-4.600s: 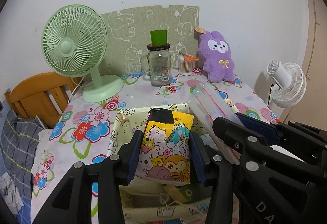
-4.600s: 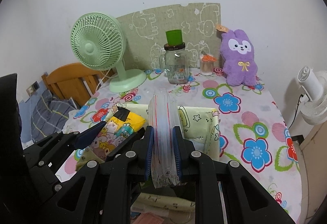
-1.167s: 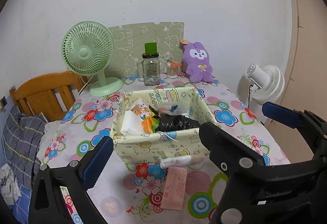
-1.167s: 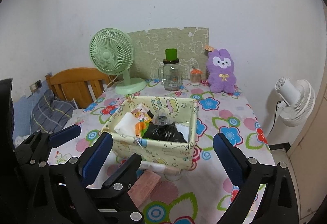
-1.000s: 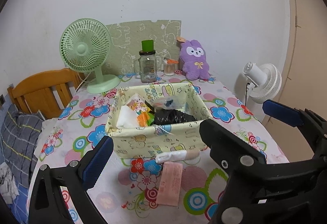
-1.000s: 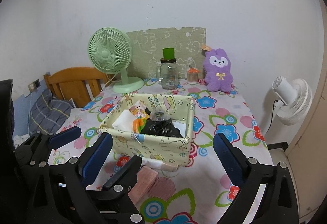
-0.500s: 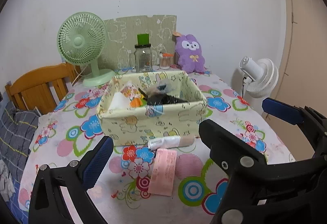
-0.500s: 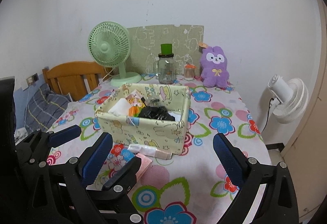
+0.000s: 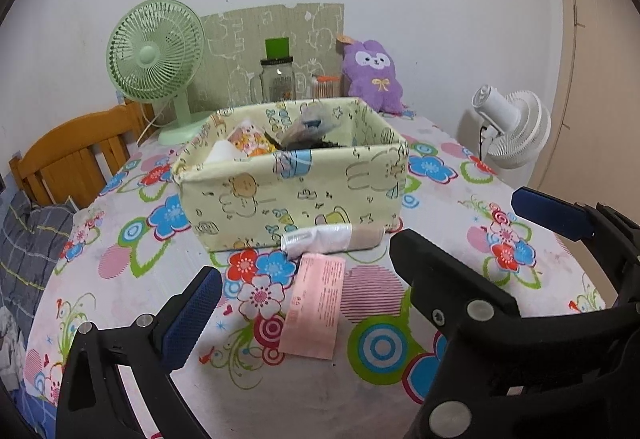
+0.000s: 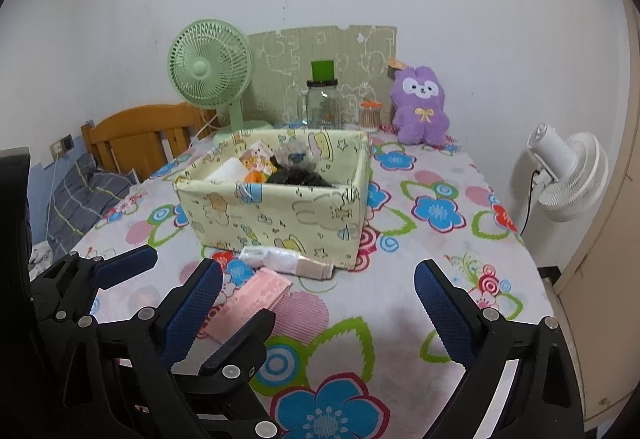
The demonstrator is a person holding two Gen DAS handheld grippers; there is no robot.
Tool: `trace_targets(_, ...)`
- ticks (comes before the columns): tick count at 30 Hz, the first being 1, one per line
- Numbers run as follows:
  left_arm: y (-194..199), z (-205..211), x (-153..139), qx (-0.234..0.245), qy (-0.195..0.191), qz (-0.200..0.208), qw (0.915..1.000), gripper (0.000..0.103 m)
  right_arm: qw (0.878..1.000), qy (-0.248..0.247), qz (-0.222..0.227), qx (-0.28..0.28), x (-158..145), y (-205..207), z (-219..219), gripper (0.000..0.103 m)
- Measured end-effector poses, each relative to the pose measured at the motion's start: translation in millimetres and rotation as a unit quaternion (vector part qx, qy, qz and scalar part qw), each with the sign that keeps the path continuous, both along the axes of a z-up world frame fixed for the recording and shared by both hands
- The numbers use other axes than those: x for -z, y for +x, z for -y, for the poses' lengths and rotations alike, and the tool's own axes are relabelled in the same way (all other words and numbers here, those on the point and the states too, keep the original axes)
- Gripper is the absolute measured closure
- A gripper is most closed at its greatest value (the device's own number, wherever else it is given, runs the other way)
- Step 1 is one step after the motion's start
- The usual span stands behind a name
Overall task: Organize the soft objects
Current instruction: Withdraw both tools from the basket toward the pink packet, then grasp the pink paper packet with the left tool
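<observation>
A pale yellow fabric box (image 9: 292, 199) (image 10: 280, 215) printed with cartoon animals stands mid-table and holds several soft packets. A pink flat packet (image 9: 316, 305) (image 10: 252, 299) and a rolled white-and-beige packet (image 9: 332, 237) (image 10: 286, 261) lie on the cloth in front of the box. My left gripper (image 9: 304, 303) is open and empty, low over the near table, with the pink packet between its fingers in view. My right gripper (image 10: 316, 307) is open and empty, to the right of the left one.
A flowered tablecloth (image 10: 420, 279) covers the table. At the back stand a green fan (image 9: 156, 55), a glass jar with a green cup on top (image 9: 277, 75), a purple plush rabbit (image 9: 374, 75) and a small jar (image 10: 369, 115). A white fan (image 10: 568, 175) stands off the right edge, a wooden chair (image 9: 68, 163) on the left.
Both grippers let go of their packets into the box, opened wide and drew back. Over the last second they have sunk lower toward the near table.
</observation>
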State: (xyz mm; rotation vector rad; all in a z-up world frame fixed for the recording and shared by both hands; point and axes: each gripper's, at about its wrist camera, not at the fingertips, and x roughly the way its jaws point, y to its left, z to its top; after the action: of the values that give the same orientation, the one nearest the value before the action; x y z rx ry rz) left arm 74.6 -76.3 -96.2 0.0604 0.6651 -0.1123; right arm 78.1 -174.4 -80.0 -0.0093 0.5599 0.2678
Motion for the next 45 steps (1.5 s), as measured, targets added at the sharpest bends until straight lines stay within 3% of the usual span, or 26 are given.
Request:
trace_targets(18,22,-8,33,-0.014,0.002,-0.051,0.9986,0.001,0.999,-0.008,-0.048,-0.006,34,26,-10,0.011)
trace_targets(27,39,-15,47,-0.022,0.002,-0.076,0.9969,0.008,0.997,-0.013,-0.074,-0.011,47,45,-17,0.012)
trace_targets(34,48,-14,55,-0.018,0.001,-0.094,0.9954,0.020,0.996,-0.016,-0.091,-0.006,57,56,-17,0.013)
trace_targets(39,48,-12,57,-0.016,0.001,-0.096,0.9952,0.023,0.995,-0.010,-0.101,-0.006,61,61,-16,0.013)
trace_targets(42,47,-10,56,-0.006,-0.003,-0.096,0.9954,0.030,0.994,-0.009,-0.104,-0.006,62,63,-16,0.012)
trace_targets(45,46,-8,55,0.004,-0.007,-0.095,0.9954,0.044,0.994,-0.009,-0.105,-0.005,62,63,-17,0.012)
